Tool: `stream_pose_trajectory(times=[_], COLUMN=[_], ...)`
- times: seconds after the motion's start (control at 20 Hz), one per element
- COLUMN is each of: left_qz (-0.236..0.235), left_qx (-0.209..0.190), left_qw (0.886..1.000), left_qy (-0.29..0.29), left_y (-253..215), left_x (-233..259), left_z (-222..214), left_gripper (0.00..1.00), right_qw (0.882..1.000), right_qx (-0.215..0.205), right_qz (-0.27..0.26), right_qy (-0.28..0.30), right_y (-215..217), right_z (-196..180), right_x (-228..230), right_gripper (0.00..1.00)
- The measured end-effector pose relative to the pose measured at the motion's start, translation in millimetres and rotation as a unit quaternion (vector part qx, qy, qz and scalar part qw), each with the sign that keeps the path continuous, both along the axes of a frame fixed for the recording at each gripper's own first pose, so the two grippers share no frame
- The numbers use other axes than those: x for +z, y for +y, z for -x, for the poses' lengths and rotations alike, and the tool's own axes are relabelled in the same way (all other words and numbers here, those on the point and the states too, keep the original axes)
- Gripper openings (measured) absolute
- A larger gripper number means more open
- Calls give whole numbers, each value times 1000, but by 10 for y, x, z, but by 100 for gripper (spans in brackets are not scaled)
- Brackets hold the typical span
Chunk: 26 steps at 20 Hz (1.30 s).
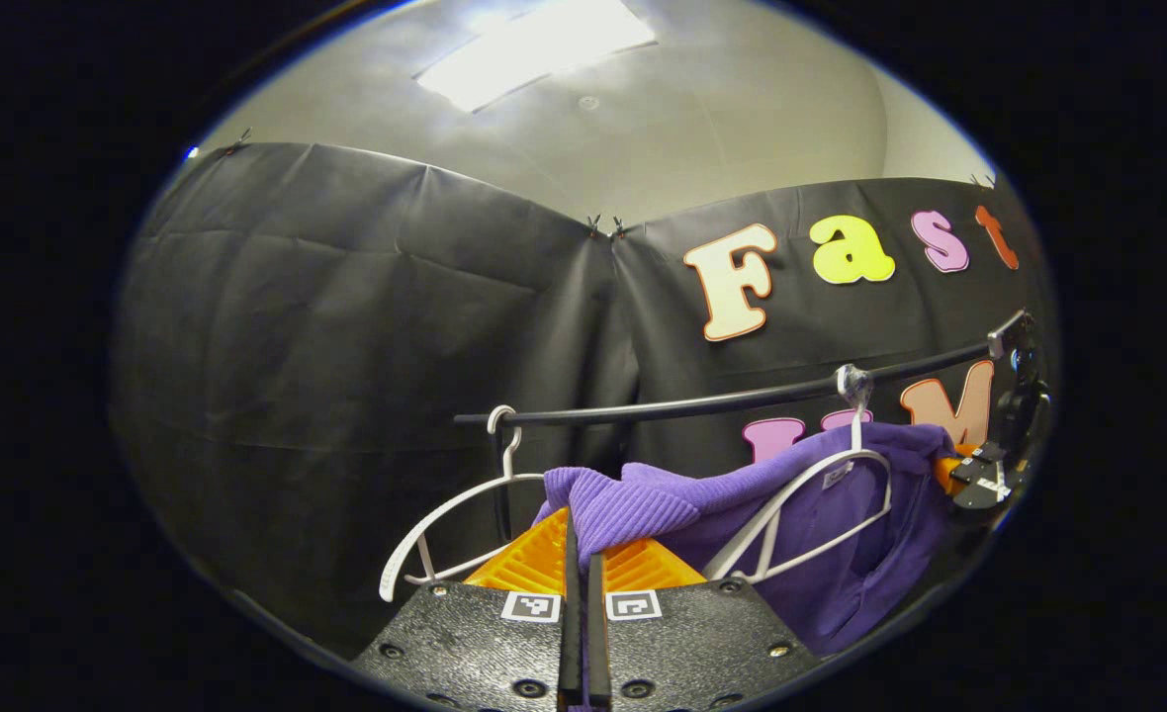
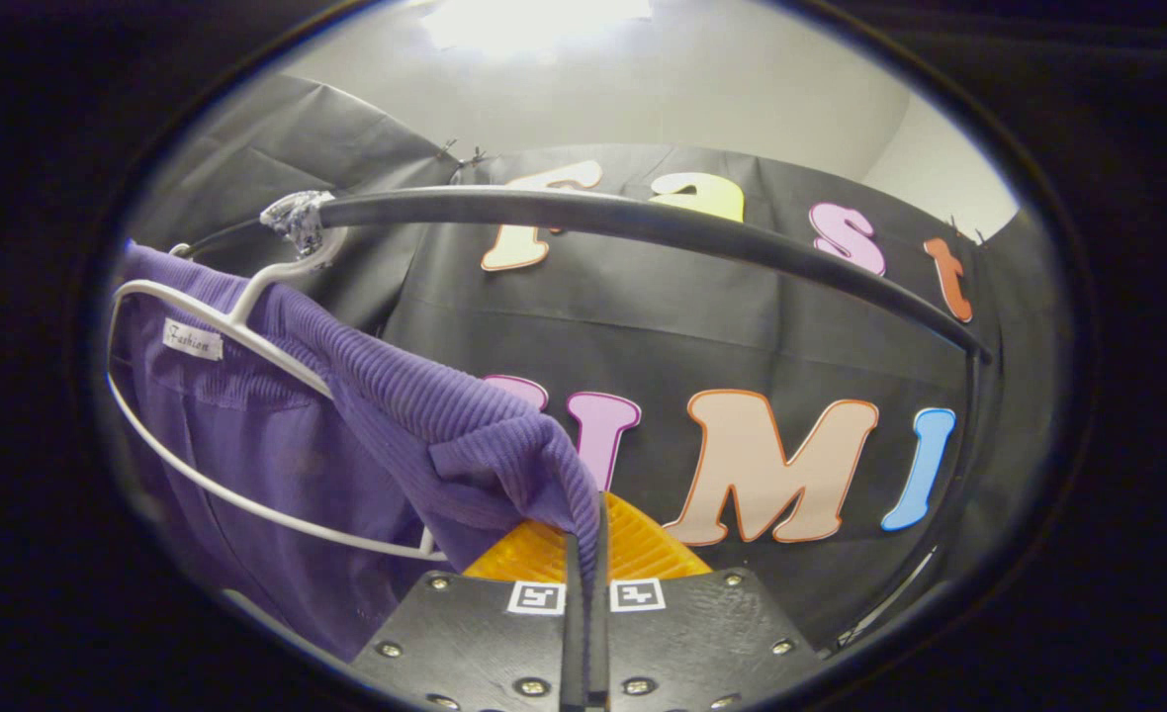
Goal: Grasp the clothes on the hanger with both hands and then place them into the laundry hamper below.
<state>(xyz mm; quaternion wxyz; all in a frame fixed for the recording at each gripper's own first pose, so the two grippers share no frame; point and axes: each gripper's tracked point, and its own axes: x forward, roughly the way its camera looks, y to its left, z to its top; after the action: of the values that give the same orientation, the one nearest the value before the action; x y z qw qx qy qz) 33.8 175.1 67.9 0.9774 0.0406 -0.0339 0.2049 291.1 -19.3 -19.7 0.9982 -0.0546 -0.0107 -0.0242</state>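
Ribbed purple knit cloth is seen on the garment (image 2: 396,415). The hanger (image 2: 237,316) appears smooth white plastic. The rail (image 2: 643,222) looks matt black; its material cannot be determined.

In the left gripper view, the rail (image 1: 722,400) carries a bare hanger (image 1: 445,524) at 9 o'clock of the garment (image 1: 841,554), which drapes over another hanger (image 1: 821,494); left tongs (image 1: 583,569) sit just before the garment.

Black cloth wall (image 1: 346,326) under a lit ceiling panel (image 1: 534,44)
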Motion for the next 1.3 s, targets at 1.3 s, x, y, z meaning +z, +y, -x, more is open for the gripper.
stream_pose_trajectory(times=[1.3], left_qz=[41], left_qx=[-39], left_qw=[995], left_qy=[84], left_y=[-466], left_x=[-1296], left_z=[-262], left_gripper=[2], right_qw=[997], right_qx=[-72], right_qz=[18], right_qy=[21], right_y=[-503], right_z=[-491], right_x=[-317], right_gripper=[2])
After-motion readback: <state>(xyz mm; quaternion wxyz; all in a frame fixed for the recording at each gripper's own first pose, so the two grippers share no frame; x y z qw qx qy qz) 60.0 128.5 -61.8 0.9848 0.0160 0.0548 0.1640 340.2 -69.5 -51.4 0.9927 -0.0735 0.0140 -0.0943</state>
